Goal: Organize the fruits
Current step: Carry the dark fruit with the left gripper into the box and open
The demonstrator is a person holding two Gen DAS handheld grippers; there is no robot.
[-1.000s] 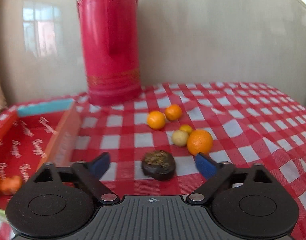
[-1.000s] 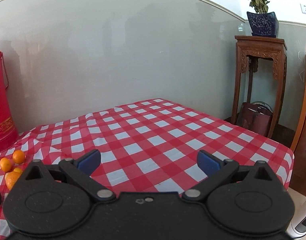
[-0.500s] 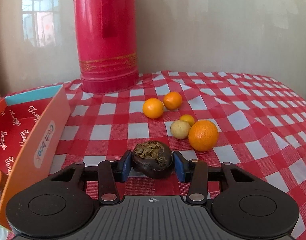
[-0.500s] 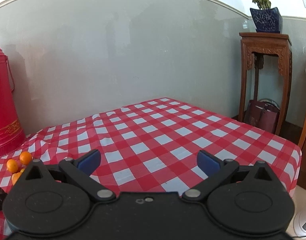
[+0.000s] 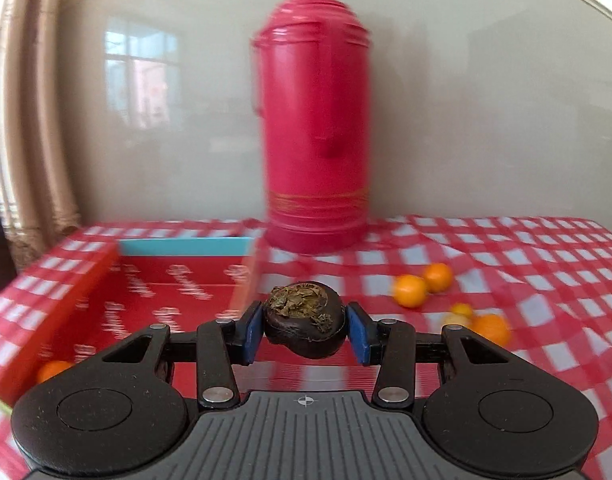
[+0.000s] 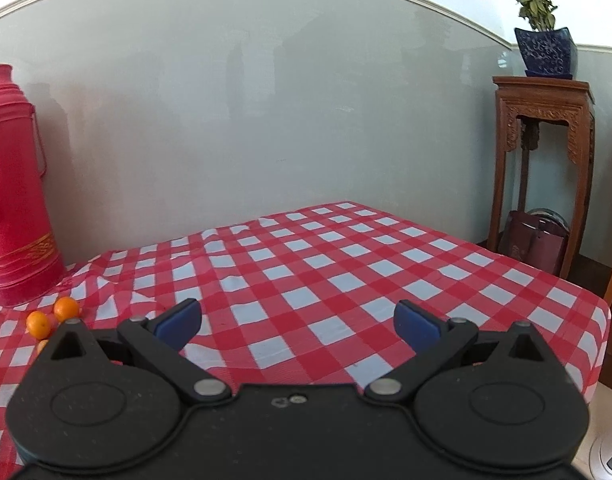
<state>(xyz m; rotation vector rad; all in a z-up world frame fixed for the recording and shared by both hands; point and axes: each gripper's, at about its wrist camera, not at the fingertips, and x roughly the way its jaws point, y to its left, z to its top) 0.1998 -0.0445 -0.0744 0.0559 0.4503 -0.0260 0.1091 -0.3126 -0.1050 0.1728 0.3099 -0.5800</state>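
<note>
We count one dark purple fruit [image 5: 305, 325], five orange fruits, the nearest of them [image 5: 492, 329] at the right and one [image 5: 52, 369] inside the single red box [image 5: 182, 276], one pale yellowish fruit [image 5: 455, 321], one red thermos [image 5: 315, 136], two grippers and one potted plant [image 6: 543, 46].

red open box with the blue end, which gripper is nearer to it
Left. The left gripper, jaws shut on the dark fruit, sits just right of the red box. The right gripper hangs open over bare checked cloth; the box is out of its view.
</note>
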